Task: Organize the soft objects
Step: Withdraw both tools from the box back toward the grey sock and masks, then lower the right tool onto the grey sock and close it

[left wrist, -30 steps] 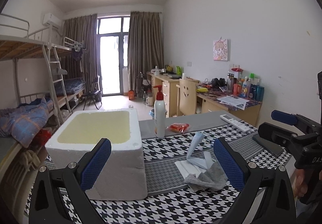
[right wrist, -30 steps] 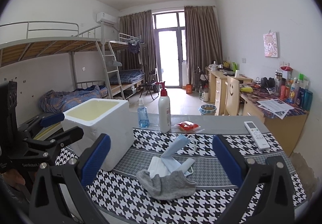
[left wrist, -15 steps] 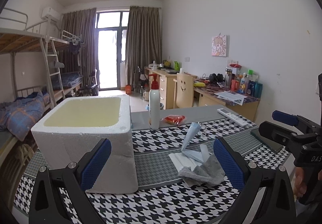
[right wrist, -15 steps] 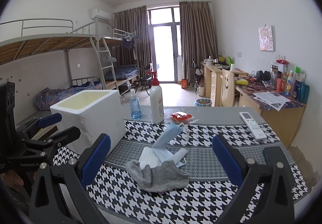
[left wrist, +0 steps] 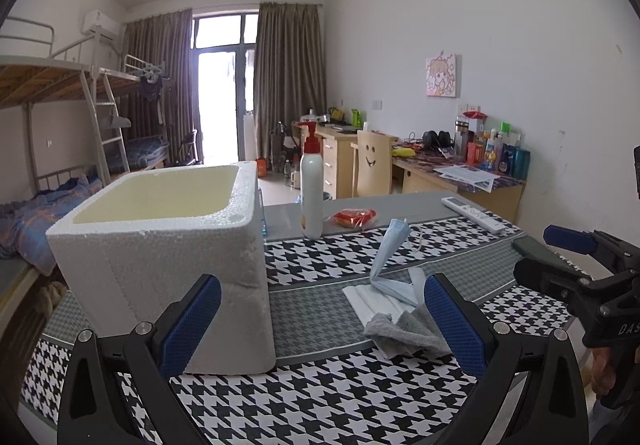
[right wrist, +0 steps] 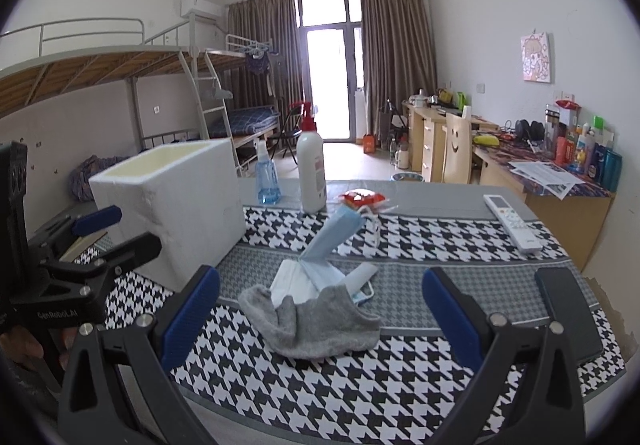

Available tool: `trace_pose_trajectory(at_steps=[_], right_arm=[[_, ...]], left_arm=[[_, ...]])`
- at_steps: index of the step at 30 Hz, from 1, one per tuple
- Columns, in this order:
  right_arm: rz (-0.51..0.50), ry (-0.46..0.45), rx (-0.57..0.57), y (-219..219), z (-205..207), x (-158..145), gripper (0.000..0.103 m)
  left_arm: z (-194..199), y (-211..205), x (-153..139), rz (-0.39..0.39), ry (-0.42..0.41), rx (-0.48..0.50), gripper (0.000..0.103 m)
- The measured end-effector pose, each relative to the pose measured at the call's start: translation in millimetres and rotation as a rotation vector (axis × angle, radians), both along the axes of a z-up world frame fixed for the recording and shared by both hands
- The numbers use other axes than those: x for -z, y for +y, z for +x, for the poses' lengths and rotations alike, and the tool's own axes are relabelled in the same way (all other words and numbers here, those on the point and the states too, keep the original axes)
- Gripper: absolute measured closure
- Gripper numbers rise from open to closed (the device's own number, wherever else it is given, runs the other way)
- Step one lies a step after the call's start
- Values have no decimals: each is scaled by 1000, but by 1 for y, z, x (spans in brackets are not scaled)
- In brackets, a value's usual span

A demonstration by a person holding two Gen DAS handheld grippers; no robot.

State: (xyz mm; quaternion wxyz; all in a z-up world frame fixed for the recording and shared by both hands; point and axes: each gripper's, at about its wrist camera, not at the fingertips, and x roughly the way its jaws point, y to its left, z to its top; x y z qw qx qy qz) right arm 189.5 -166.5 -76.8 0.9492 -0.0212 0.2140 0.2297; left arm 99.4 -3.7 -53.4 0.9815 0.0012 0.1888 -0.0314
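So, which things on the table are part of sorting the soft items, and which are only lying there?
Part of the job:
grey sock
face masks
foam box

Just lying about:
lotion bottle
spray bottle
red packet
remote control
phone

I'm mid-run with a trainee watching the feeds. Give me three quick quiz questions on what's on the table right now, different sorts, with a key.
1. True or false: the grey sock lies inside the white foam box.
2. Multiple choice: what lies partly under the sock? A) face masks B) the remote control C) the red snack packet
3. Fill in: the fingers of the left gripper and right gripper are both ____, holding nothing.

Key: 1 false, it lies on the houndstooth cloth beside the box; 2 A; 3 open.
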Motion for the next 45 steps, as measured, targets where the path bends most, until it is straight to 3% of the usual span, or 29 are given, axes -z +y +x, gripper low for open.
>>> trace_pose_trajectory(at_steps=[20, 45], right_arm=[[-17, 147, -62, 9, 21, 41, 2], [-94, 317, -134, 31, 47, 75, 44]], left_arm=[[15, -1, 30, -6, 95, 2, 1], [39, -10, 42, 8, 160, 0, 1]])
